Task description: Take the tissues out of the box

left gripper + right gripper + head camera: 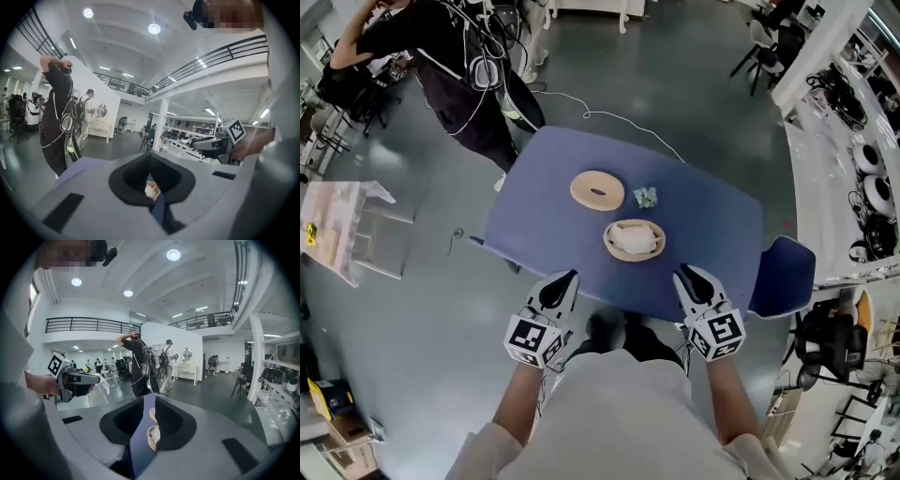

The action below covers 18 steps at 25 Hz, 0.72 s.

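Note:
A round wooden tissue box [634,239] with white tissue in it stands on the blue table [712,220], near its front edge. Its ring-shaped wooden lid [598,190] lies behind it. A small crumpled greenish tissue [645,197] sits to the right of the lid. My left gripper [570,277] and right gripper [680,274] hover at the table's near edge, either side of the box, touching nothing. Both are empty, jaws apart; the left gap is narrower. The box [152,434] and lid [152,415] show between the right jaws; the box [151,190] peeks between the left jaws.
A person in black [459,66] stands beyond the table's far left corner. A blue chair [783,277] sits at the table's right end. A white cable [619,117] trails on the grey floor behind the table. A light-coloured stand [347,230] is at the left.

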Motion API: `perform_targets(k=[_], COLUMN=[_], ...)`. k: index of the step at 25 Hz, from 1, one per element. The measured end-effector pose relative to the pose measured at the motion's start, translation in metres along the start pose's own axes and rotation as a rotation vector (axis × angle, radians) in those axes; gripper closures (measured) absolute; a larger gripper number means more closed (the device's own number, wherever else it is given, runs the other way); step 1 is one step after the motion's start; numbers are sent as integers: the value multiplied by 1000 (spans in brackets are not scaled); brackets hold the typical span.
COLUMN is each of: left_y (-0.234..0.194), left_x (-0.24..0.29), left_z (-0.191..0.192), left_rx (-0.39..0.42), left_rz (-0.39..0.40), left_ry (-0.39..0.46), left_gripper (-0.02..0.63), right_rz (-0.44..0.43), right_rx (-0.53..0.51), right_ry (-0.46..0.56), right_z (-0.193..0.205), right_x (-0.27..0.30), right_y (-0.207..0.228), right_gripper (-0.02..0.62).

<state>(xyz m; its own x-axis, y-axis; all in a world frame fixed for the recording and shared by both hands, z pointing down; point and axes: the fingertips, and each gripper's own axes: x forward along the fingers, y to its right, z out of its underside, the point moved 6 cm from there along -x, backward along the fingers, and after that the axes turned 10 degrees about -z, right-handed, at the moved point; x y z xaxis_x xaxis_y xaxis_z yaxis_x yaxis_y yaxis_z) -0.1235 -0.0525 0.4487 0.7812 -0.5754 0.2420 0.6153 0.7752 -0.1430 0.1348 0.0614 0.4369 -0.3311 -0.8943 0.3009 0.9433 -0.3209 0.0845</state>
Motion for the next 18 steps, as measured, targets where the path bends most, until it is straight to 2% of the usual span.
perform_targets(k=[10, 18], left_y=[17, 26], left_x=[30, 49], left_z=[7, 24], left_rx=[-71, -131], left_rz=[-136, -263], left_ry=[-42, -89], left_gripper=[598, 598], right_rz=[-182, -329], right_rx=[-49, -60], right_ry=[-122, -256], right_z=[10, 59], right_x=[43, 95], right_y=[55, 96], right_gripper=[499, 499])
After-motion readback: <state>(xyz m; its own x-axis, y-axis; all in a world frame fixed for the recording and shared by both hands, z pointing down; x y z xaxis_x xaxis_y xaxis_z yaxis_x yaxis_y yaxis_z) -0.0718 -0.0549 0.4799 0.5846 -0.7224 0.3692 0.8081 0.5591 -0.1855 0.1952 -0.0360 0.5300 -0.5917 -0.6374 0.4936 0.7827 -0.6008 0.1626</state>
